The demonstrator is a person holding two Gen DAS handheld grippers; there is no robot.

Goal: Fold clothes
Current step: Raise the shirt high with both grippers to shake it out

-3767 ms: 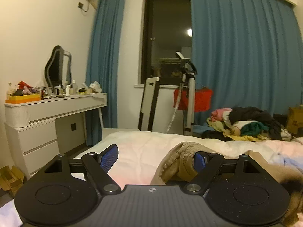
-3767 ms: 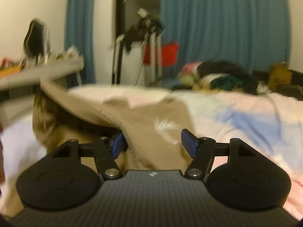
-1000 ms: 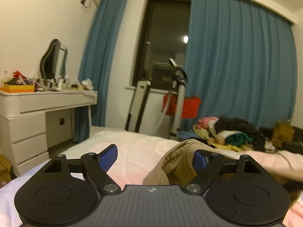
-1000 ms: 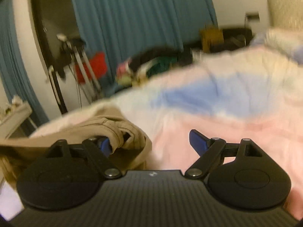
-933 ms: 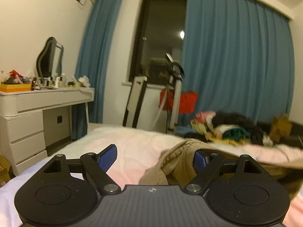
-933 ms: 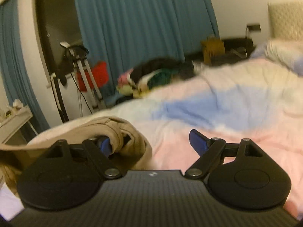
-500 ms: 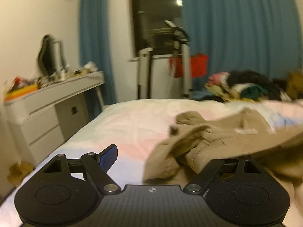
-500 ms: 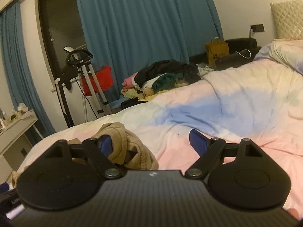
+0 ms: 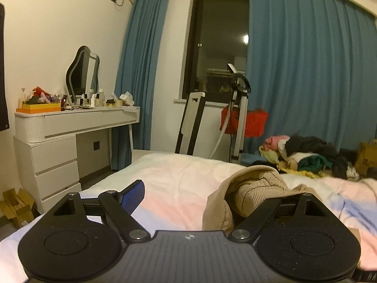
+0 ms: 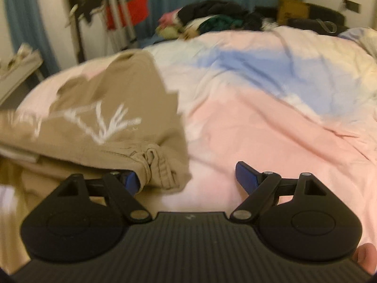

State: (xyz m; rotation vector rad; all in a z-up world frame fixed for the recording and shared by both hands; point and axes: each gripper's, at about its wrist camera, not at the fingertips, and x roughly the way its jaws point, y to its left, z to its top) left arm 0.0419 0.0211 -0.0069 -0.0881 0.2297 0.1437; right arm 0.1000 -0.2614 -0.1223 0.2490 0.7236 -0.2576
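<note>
Both tongs stand wide. The left gripper [image 9: 195, 198] has the tan corduroy garment with white branch embroidery [image 9: 252, 188] bunched over its right finger; the right gripper [image 10: 186, 176] has the hem [image 10: 153, 162] draped over its left pad. Better to pull the corners apart evenly and lay it flat on the pink-and-blue quilted bedspread [image 10: 271, 108].

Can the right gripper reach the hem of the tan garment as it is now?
Probably yes: the right gripper is open, and the tan garment hem already lies against its left finger on the bed cover, with nothing between.
</note>
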